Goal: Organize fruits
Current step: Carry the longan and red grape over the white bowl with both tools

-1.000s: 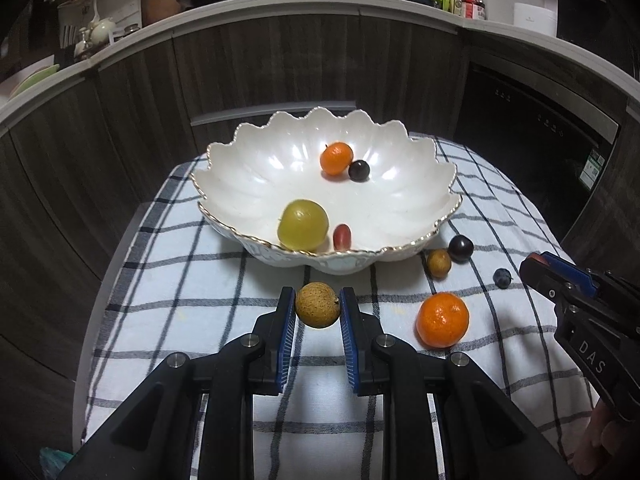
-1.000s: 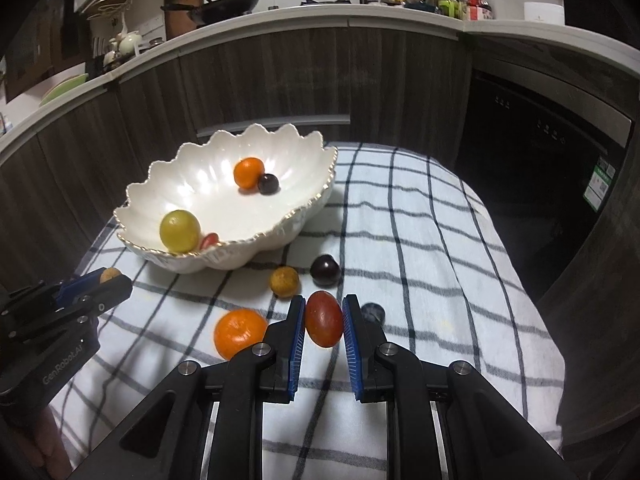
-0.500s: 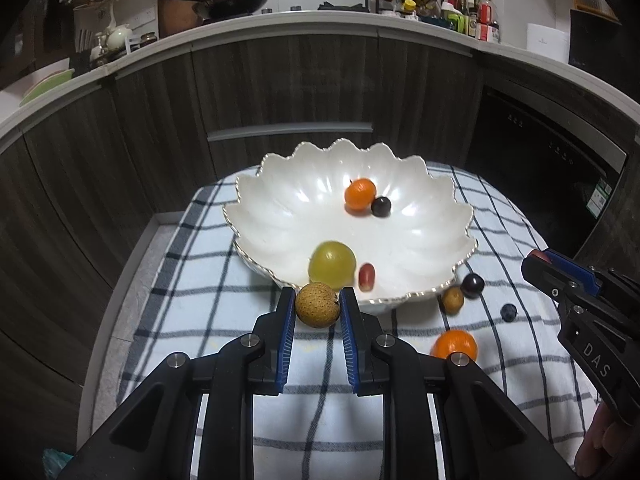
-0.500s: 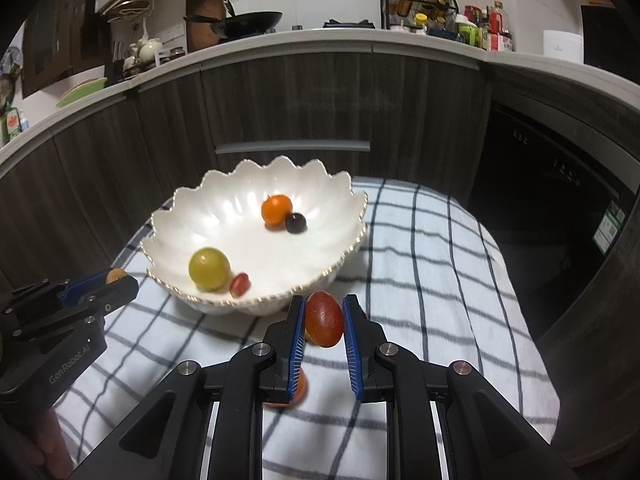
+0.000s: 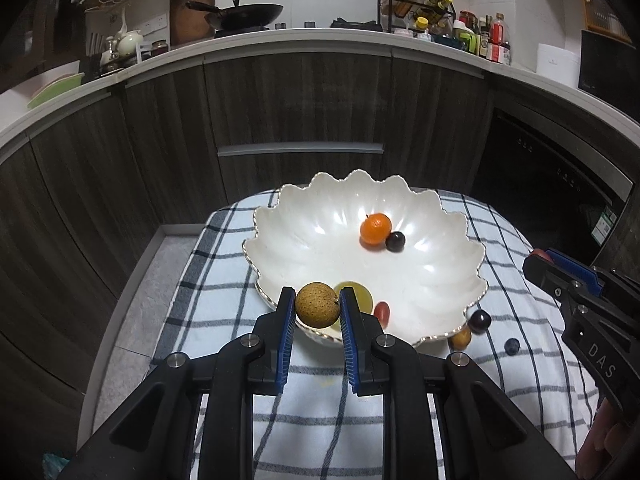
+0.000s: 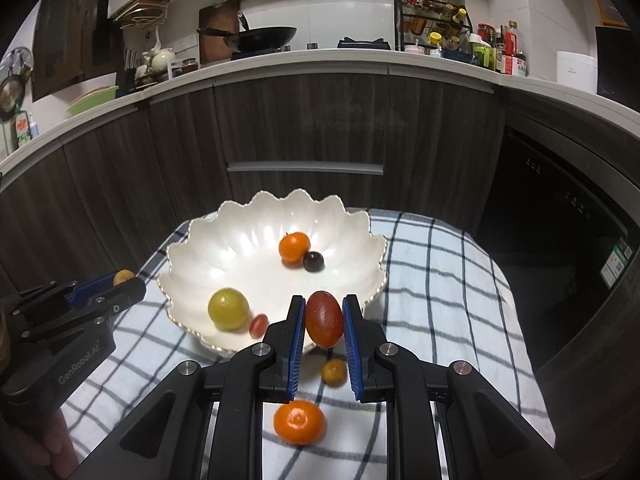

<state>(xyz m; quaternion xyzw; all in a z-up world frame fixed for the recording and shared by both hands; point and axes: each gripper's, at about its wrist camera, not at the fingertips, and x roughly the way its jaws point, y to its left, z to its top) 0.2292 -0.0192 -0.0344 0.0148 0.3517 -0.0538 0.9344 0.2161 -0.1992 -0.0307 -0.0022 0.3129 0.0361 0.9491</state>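
Longan sits clamped in left gripper, red tomato in right gripper, near bowl.

Both grippers are showing black plastic linkages with silver screws and blue ribbed pads. The left gripper is carrying "GenRobot.AI" lettering; the right gripper is showing "DAS".
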